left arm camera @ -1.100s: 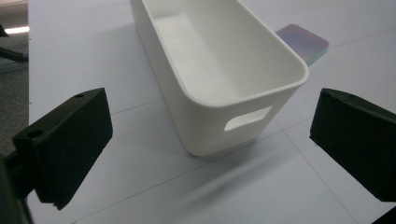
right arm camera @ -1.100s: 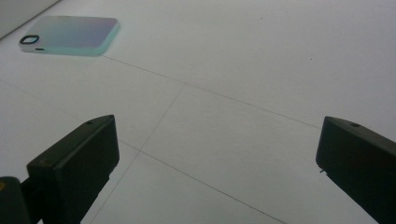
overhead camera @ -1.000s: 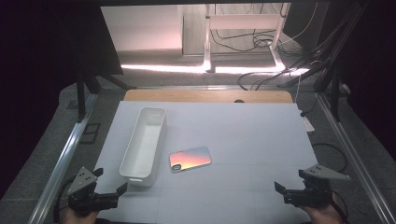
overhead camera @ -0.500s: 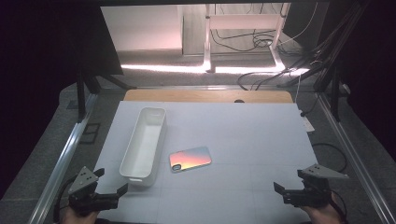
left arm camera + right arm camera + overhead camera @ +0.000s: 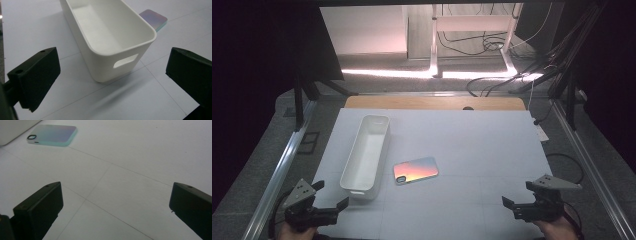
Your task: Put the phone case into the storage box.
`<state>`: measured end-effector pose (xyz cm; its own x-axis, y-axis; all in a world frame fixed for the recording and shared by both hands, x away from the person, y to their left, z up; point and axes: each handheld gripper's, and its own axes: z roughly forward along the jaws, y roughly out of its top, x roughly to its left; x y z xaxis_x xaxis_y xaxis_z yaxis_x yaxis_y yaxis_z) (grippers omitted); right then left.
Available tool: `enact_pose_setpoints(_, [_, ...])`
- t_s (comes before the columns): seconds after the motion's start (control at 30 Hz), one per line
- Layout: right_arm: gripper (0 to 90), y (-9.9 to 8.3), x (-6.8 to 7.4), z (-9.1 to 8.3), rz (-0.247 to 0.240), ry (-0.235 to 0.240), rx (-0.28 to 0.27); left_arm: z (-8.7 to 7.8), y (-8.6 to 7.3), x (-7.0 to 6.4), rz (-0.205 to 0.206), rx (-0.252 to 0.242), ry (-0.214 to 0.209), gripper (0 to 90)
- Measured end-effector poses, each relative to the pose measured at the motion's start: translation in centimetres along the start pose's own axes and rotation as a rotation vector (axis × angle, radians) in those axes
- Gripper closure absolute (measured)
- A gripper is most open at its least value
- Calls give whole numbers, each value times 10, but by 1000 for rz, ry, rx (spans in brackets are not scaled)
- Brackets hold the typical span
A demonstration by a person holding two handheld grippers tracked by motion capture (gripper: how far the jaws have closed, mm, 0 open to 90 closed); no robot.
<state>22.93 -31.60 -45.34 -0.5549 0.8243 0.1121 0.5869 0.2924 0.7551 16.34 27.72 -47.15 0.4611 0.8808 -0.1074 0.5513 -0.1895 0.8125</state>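
Left gripper: released, near bin end | Right gripper: released, empty, well apart from phone | Phone: flat, just beside bin

A: What colours does the phone show?
B: An iridescent blend, blue and violet at its far edge, orange and pink nearer, with pale teal sides and a black camera ring.
A: And the bin to its left?
B: Plain white, on a white table crossed by thin grey lines; the jaws are black
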Motion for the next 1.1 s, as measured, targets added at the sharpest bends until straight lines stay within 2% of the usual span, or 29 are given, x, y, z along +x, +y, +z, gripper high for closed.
enact_pose_setpoints(0.17, [0,4,1,3,-27,9,1,0,0,0,-3,-4,-3,1])
enact_pose_setpoints(0.47, [0,11,2,6,-21,37,-19,0,0,1,-8,-3,-10,3])
enact_pose_setpoints(0.8, [0,22,6,13,-66,64,1,0,0,2,-11,-4,-16,3])
enact_pose_setpoints(0.9, [0,25,7,16,-79,64,-12,0,0,2,-14,-4,-18,4])
enact_pose_setpoints(1.1, [0,29,7,20,-74,72,-21,0,0,2,-11,-4,-20,5])
